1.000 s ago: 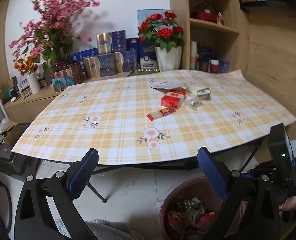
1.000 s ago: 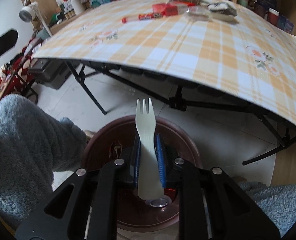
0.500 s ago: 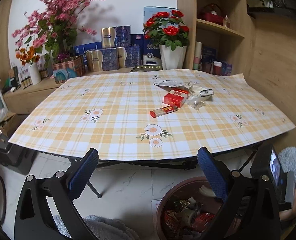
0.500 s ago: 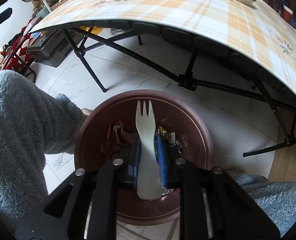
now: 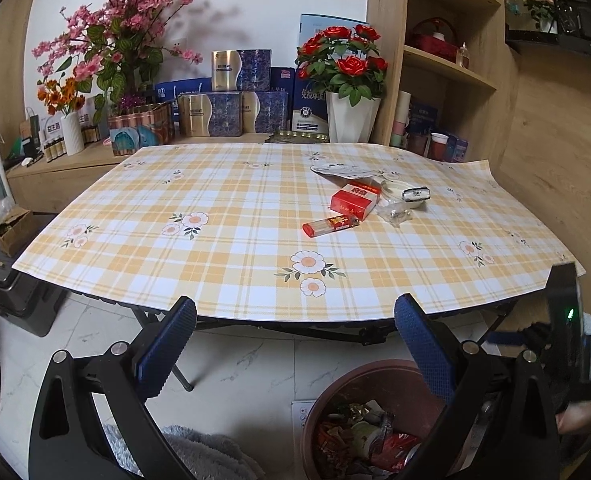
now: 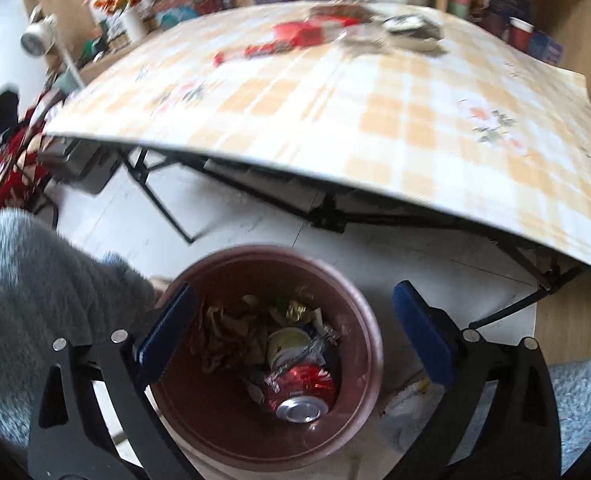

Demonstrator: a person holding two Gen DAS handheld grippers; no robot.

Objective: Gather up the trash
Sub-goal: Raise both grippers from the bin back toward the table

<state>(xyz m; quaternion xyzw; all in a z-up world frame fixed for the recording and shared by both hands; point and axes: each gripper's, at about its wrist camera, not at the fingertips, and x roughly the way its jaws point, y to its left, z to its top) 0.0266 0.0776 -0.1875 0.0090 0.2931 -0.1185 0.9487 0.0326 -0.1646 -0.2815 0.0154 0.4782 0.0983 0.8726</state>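
Note:
My right gripper (image 6: 293,336) is open and empty above the brown trash bin (image 6: 359,364), which holds a crushed red can (image 6: 299,390), a cup and wrappers. The plastic fork is not visible. My left gripper (image 5: 295,344) is open and empty, held low in front of the table edge; the bin (image 5: 335,396) shows at its lower right. On the checked tablecloth (image 5: 215,216) lie a red cigarette pack (image 5: 353,199), a red lighter (image 5: 330,225), a clear wrapper (image 5: 395,213), a small white dish (image 5: 399,190) and a flat foil packet (image 5: 337,170).
The folding table's black legs (image 6: 167,204) stand just behind the bin. Flower vases (image 5: 351,120) and boxes (image 5: 231,114) line the sideboard behind the table. A wooden shelf unit (image 5: 447,60) stands at the right. A grey fluffy sleeve (image 6: 43,280) is left of the bin.
My right gripper opened and the white plastic fork left it over the bin; its view tilted up toward the table. My left gripper rose slightly.

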